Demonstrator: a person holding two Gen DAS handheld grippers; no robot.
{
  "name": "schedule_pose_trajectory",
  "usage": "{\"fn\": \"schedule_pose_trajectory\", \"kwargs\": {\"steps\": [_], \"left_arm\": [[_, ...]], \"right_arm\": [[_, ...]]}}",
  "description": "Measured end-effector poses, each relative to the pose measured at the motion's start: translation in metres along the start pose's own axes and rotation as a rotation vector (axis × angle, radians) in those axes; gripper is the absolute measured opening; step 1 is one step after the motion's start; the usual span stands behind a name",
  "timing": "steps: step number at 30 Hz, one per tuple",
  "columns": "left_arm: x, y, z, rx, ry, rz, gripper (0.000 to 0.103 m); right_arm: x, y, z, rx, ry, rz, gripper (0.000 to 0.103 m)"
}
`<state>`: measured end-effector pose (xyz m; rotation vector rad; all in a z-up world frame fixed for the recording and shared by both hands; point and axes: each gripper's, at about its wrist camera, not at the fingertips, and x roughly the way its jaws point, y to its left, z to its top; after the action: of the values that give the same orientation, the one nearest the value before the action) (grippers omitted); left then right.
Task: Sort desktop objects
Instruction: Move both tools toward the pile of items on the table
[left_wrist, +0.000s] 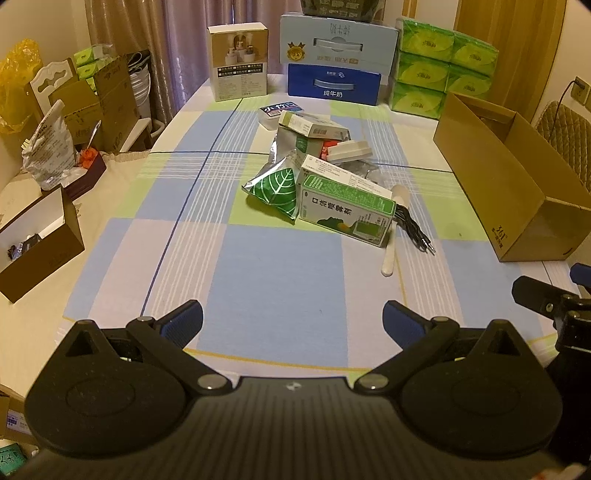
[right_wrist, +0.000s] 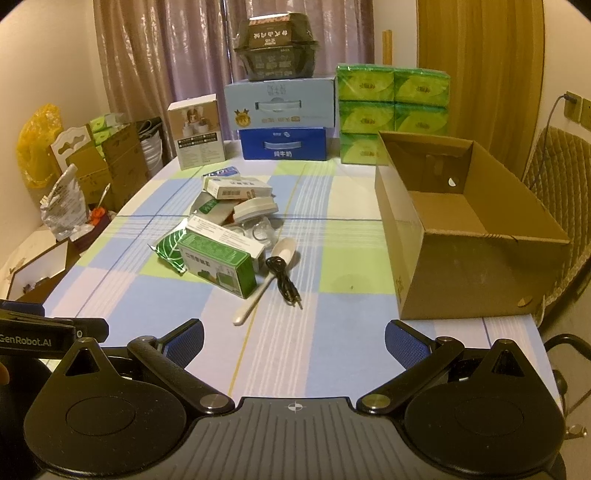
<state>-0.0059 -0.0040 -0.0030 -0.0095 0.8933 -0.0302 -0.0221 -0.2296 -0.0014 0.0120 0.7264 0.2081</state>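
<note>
A pile of small items lies mid-table: a green medicine box (left_wrist: 345, 205) (right_wrist: 218, 264), a green leaf-print pouch (left_wrist: 275, 188) (right_wrist: 170, 251), a white spoon (left_wrist: 393, 229) (right_wrist: 266, 280), a black cable (left_wrist: 413, 227) (right_wrist: 282, 277), a white-green box (left_wrist: 312, 125) (right_wrist: 236, 188) and a silver pouch (left_wrist: 286, 144). An open empty cardboard box (left_wrist: 517, 184) (right_wrist: 461, 236) stands to the right. My left gripper (left_wrist: 293, 325) hovers open near the table's front edge, well short of the pile. My right gripper (right_wrist: 294, 341) is open too, beside the left one, with nothing between its fingers.
At the back stand a white carton (left_wrist: 238, 61), stacked blue milk cases (left_wrist: 334, 59) (right_wrist: 282, 125) and green tissue packs (left_wrist: 443, 66) (right_wrist: 393, 107). A brown box (left_wrist: 37, 243) and clutter sit at the left. The checked tablecloth (left_wrist: 258, 266) lies between grippers and pile.
</note>
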Motion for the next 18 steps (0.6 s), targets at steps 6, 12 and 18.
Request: {"fn": "schedule_pose_trajectory", "kwargs": {"steps": [6, 12, 18], "left_arm": [[0.0008, 0.0011, -0.0002, -0.003, 0.003, -0.002, 0.102], [0.0012, 0.0020, 0.0001, -0.004, 0.006, -0.001, 0.102], [0.0019, 0.0039, 0.0000, -0.006, 0.005, -0.004, 0.102]], "right_arm": [[0.0004, 0.0003, 0.0001, -0.001, 0.000, -0.002, 0.101], [0.0027, -0.0009, 0.0006, 0.006, 0.010, -0.007, 0.101], [0.0042, -0.0041, 0.0016, 0.030, 0.005, 0.011, 0.101]]}}
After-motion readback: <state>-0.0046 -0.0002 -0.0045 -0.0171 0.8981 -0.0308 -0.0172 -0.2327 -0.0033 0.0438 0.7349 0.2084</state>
